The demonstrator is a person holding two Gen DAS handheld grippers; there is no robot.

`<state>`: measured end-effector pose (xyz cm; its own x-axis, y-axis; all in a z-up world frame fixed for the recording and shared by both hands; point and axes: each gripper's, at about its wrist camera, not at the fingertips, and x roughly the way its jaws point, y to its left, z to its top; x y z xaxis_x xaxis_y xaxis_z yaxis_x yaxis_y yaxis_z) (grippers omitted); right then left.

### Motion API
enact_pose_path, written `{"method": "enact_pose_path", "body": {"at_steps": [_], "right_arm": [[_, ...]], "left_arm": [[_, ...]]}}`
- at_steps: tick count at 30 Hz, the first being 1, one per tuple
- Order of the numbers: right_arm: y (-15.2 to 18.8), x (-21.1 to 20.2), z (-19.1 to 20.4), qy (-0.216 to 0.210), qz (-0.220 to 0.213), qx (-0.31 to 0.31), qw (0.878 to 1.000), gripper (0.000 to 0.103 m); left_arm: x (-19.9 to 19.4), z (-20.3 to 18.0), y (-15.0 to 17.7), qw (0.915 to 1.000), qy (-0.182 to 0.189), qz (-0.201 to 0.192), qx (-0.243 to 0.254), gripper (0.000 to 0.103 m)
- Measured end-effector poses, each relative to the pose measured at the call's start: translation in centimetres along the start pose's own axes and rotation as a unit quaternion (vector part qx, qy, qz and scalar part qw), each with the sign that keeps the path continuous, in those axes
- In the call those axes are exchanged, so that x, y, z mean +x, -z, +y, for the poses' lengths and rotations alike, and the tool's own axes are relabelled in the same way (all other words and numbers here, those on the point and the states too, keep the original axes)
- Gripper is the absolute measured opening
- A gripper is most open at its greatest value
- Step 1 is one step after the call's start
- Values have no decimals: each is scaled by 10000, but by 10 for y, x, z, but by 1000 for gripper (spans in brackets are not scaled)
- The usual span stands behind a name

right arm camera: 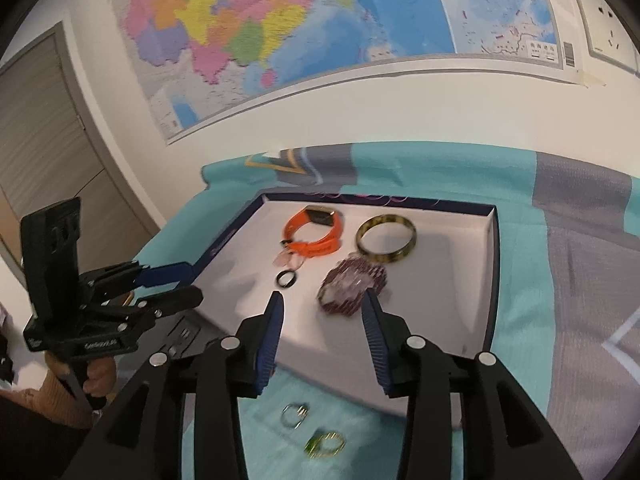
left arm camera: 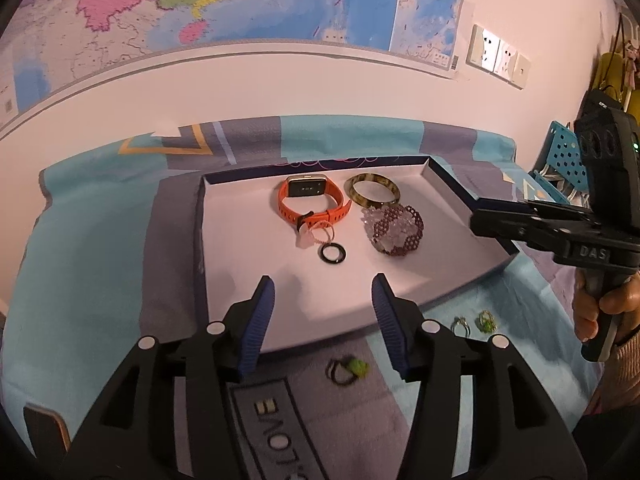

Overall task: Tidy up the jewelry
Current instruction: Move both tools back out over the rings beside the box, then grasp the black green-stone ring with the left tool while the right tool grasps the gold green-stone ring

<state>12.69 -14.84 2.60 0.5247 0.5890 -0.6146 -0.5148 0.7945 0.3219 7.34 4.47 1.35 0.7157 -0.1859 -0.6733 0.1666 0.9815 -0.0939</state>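
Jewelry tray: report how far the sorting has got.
Done: the orange watch, bangle, beaded bracelet and black ring lie in the tray. In hand: nothing; the left gripper and right gripper are both open and empty. Left: the silver ring, gold-green ring and dark ring with a green piece sit on the cloth outside.

Left tongs (left arm camera: 323,294) and right tongs (right arm camera: 323,312) gape wide (both hand-held, empty).
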Motion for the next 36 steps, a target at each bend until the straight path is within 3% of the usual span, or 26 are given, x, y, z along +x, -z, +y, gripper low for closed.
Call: {"method": "enact_pose_path", "body": {"at_steps": [6, 18, 26, 36], "right_arm": [[24, -16, 13, 27, 41, -159, 9999, 42], [71, -12, 11, 463, 496, -166, 9976, 44], [81, -8, 10, 585, 622, -157, 9962, 44], [81, 3, 21, 713, 761, -408, 9937, 44]], "left_arm": [[-16, 0, 18, 10000, -64, -48, 26, 53], [-12, -18, 52, 9992, 45, 277, 294, 54], [13, -21, 52, 9978, 70, 641, 185, 48], [25, -24, 48, 9971, -21, 735, 209, 44]]}}
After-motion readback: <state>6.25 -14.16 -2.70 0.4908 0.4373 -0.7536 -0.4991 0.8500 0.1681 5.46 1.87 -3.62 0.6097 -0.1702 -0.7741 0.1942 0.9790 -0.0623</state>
